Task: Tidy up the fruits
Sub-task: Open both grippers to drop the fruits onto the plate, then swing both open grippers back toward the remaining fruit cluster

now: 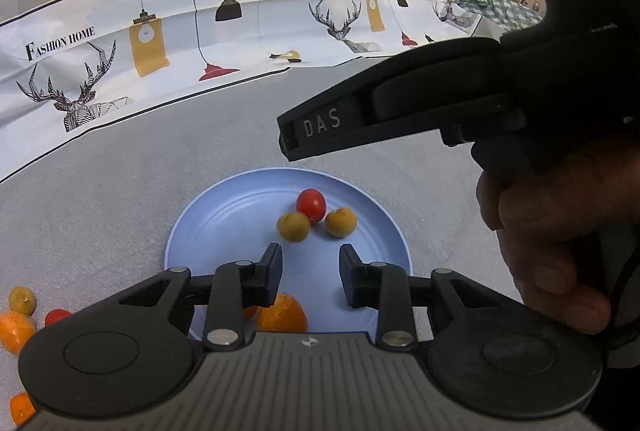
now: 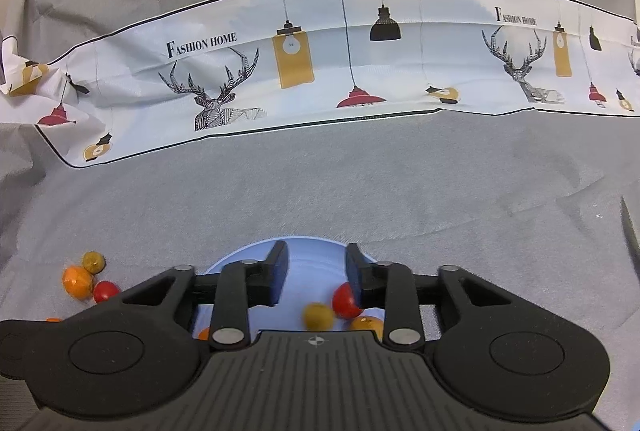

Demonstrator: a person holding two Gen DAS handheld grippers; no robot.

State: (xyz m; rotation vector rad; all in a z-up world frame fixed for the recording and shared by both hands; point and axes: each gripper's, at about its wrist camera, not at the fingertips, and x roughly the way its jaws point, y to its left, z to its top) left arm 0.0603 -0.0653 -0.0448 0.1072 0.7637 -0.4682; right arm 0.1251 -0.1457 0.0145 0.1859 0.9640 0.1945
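Over the plate (image 1: pixel 192 231), both hand-held grippers, left (image 1: pixel 310 263) and right (image 2: pixel 316 263), gape wide and empty; fruit (image 1: pixel 18 327) at eight o'clock could roll if nudged.

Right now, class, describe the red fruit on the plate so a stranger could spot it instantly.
Find the round blue plate on the grey cloth. Toward its far side, three small fruits huddle together. The red tomato sits at the back, the only red one, between a yellow fruit and an orange-yellow fruit.
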